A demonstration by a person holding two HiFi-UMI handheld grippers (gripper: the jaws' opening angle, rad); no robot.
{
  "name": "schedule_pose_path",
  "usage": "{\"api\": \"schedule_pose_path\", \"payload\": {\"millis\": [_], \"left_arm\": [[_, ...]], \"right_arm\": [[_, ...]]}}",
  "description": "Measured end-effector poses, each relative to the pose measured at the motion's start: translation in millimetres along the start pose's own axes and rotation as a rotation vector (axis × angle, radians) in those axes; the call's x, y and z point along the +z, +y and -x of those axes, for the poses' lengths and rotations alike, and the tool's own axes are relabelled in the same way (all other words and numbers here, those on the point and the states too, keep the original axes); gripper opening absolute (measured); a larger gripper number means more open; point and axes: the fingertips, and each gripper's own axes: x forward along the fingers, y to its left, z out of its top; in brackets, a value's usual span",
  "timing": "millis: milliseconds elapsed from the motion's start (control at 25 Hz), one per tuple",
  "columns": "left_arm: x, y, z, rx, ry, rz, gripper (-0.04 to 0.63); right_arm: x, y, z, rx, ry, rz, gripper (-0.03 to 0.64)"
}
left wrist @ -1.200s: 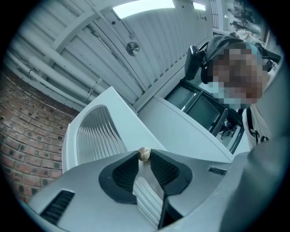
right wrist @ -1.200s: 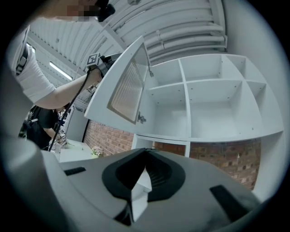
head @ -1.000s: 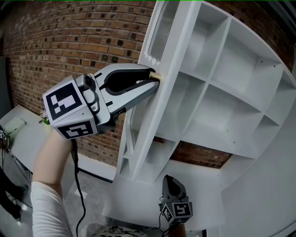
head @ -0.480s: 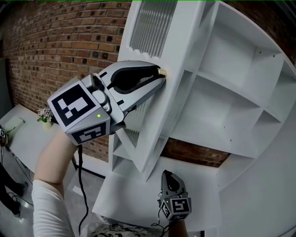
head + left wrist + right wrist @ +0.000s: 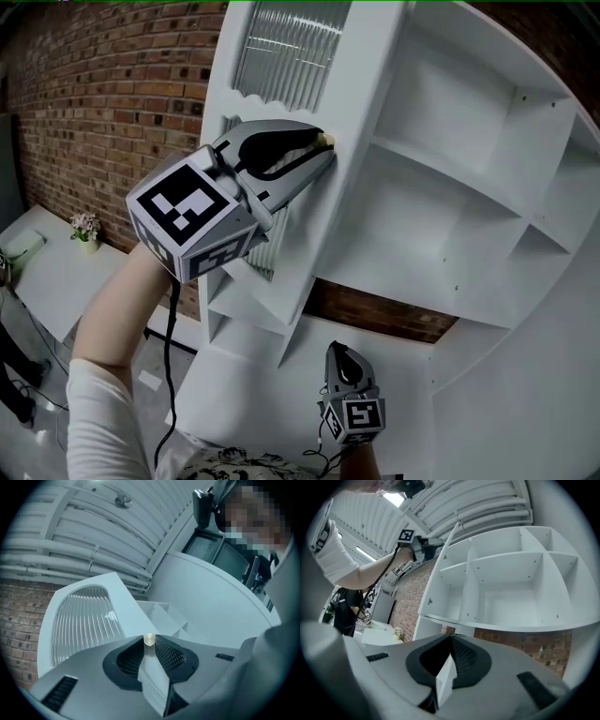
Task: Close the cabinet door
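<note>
Closest, below the cabinet (image 5: 487, 197) front: right gripper (image 5: 341, 360), marker cube toward the camera, tips aimed up at the cabinet's underside. Its own view shows the jaws pressed together, nothing between them, well apart from the cabinet.

Next, at the cabinet's left side: left gripper (image 5: 317, 156), held on a bare forearm (image 5: 111, 314) with a white sleeve lower down, marker cube facing left and down. Jaws pinch the small round brass knob (image 5: 326, 142); the left gripper view shows the knob (image 5: 149, 639) seated right between the ribbed pads at the tips.

The knob sits on the cabinet door (image 5: 367, 80). White door, ribbed glass panel (image 5: 289, 39) in its upper part. The door stands partly open, swung out at an angle from the cabinet's left side. The right gripper view has it nearly edge-on at the cabinet's left.

Cabinet itself: white, open shelves and dividers, compartments bare.

Behind the cabinet: red brick wall (image 5: 112, 84). Far left of the cabinet, by the wall: white table (image 5: 61, 281) with a small flower pot (image 5: 85, 229).
</note>
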Motion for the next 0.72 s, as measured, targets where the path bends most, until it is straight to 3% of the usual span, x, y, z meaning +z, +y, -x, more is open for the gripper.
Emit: {"api": "schedule_pose_path", "payload": {"millis": [320,560,720], "left_arm": [[-21.4,1.8,-40.0,0.123,0.064,-0.184,0.091],[-32.6,5.5,-56.0,0.132,0.099,-0.206,0.092],[-41.0,9.1,-68.7,0.143,0.106,-0.181,0.095]], "right_arm": [[-5.4,-33.4,-11.3,0.01,-0.006,0.004,0.008],[-5.4,-38.8,-20.1,0.038,-0.022,0.006,0.008],[-5.9,-42.4,-24.2,0.043,-0.042,0.002,0.008]]}}
